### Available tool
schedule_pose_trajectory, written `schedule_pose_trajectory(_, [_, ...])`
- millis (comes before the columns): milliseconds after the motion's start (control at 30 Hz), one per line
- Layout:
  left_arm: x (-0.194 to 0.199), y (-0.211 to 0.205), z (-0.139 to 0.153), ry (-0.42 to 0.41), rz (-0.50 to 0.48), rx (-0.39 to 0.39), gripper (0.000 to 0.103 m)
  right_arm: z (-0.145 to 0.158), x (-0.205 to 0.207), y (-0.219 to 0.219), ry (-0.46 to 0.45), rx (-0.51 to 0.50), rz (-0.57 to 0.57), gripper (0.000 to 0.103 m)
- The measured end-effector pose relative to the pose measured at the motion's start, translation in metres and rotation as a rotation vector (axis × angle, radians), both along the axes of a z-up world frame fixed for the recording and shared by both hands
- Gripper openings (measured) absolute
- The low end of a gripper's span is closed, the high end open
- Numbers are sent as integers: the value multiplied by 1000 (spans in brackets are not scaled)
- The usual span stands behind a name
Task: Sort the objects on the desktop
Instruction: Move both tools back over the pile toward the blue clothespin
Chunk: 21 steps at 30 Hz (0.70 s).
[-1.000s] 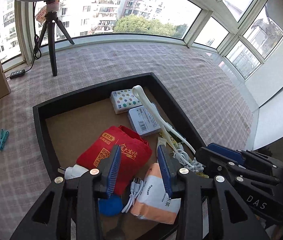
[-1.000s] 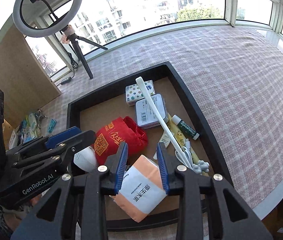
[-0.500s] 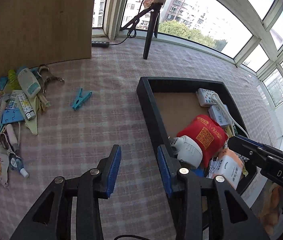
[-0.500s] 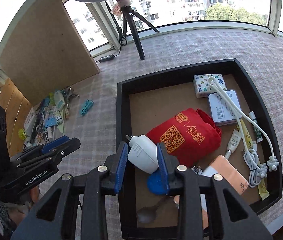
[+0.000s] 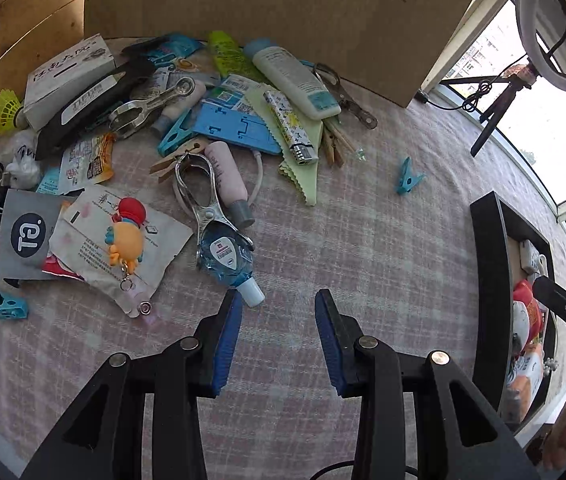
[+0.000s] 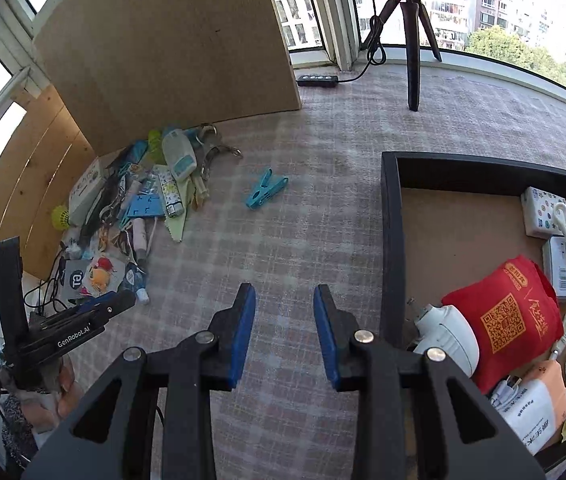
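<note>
Over the plaid cloth (image 5: 363, 240), both tools (image 5: 277, 304) (image 6: 285, 300) gape empty; tray (image 6: 393, 240) formerly beneath, now aside.

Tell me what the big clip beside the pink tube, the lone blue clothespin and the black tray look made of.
Big clip: polished metal, judging by bright mirror glints. Blue clothespin: probably moulded plastic, with an even matte colour. Black tray: dark matte walls, wood or board likely; its floor looks like brown fibreboard.
</note>
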<state>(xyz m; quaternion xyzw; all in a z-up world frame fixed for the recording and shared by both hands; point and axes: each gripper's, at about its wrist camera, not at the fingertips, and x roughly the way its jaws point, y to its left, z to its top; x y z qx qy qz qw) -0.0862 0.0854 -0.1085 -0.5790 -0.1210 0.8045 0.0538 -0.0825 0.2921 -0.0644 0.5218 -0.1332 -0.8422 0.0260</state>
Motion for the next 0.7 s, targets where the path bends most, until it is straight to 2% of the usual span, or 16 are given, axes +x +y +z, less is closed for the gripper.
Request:
schedule_pose_trajectory(133, [-7, -1, -16, -32, 29, 13, 34, -4, -21, -7, -9, 17, 15, 30])
schedule_pose_trajectory(400, [-19, 15, -30, -56, 61, -37, 34, -20, -60, -12, -46, 33, 51, 30])
schedule_pose_trajectory(567, [-23, 24, -31, -49, 63, -75, 31, -39, -94, -9, -113, 18, 13, 30])
schedule_pose_trajectory(700, [-23, 23, -30, -50, 72, -66, 26, -58, -119, -15, -169, -12, -33, 30])
